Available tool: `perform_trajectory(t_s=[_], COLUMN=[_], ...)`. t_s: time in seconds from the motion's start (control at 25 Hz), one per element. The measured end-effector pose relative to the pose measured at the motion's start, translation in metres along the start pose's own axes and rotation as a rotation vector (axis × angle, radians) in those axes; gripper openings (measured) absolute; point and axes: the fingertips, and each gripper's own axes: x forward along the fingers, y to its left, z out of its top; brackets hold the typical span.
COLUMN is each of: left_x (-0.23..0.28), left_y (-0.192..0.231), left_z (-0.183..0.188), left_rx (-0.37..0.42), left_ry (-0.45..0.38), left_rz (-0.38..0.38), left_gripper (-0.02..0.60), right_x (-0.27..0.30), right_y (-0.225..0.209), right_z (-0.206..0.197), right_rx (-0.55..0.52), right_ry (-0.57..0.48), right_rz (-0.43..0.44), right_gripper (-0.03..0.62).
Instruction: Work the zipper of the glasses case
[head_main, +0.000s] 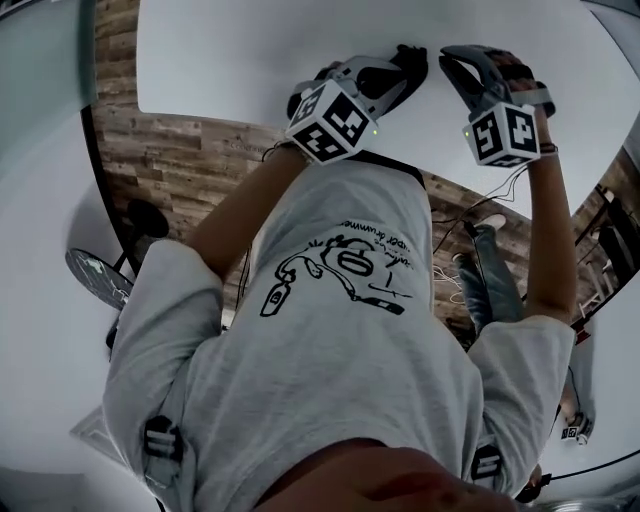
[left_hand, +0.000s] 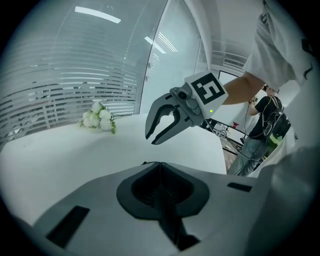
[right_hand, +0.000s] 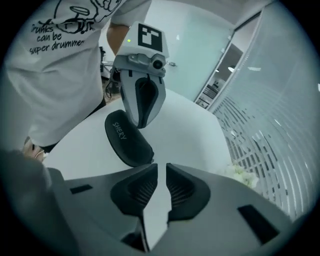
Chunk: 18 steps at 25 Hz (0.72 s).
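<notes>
Black and matte, the glasses case (right_hand: 127, 142) lies flat on the white table (right_hand: 195, 125), just ahead and to the left of your right gripper (right_hand: 161, 167) and right under the tip of your left gripper (right_hand: 142, 122). Whether that tip touches the shell cannot be told from here.

Your left gripper's jaws are pressed together with nothing between them. Your right gripper's jaws stand a narrow gap apart, and only bare tabletop shows through it.

The case looks like a light, semi-stiff shell, so it should keep its shape under a squeeze. It will probably skate across the smooth tabletop as soon as you tug the zipper. Pin or pinch the body across its narrow width with one gripper, away from the seam. Take the pull tab with the other. The tab seems to sit at the end nearest your right jaws, though it is too small to be sure.
</notes>
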Motion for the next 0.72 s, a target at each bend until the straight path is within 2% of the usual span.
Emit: perform_trajectory(t_s=[0.24, 0.48, 0.72], left_x=[0.018, 0.018, 0.018], left_y=[-0.010, -0.012, -0.013], left_z=[-0.015, -0.018, -0.019], left_rx=[-0.018, -0.014, -0.013], left_ry=[0.058, 0.055, 0.063], left_rz=[-0.030, -0.040, -0.052], left_gripper=[0.021, 0.021, 0.021], right_x=[0.031, 0.050, 0.058], right_y=[0.011, 0.021, 0.026], right_z=[-0.015, -0.008, -0.006], right_rx=[-0.278, -0.511, -0.711], right_ry=[0.051, 0.062, 0.046], right_rz=[0.210, 0.380, 0.469], right_gripper=[0.092, 0.118, 0.129])
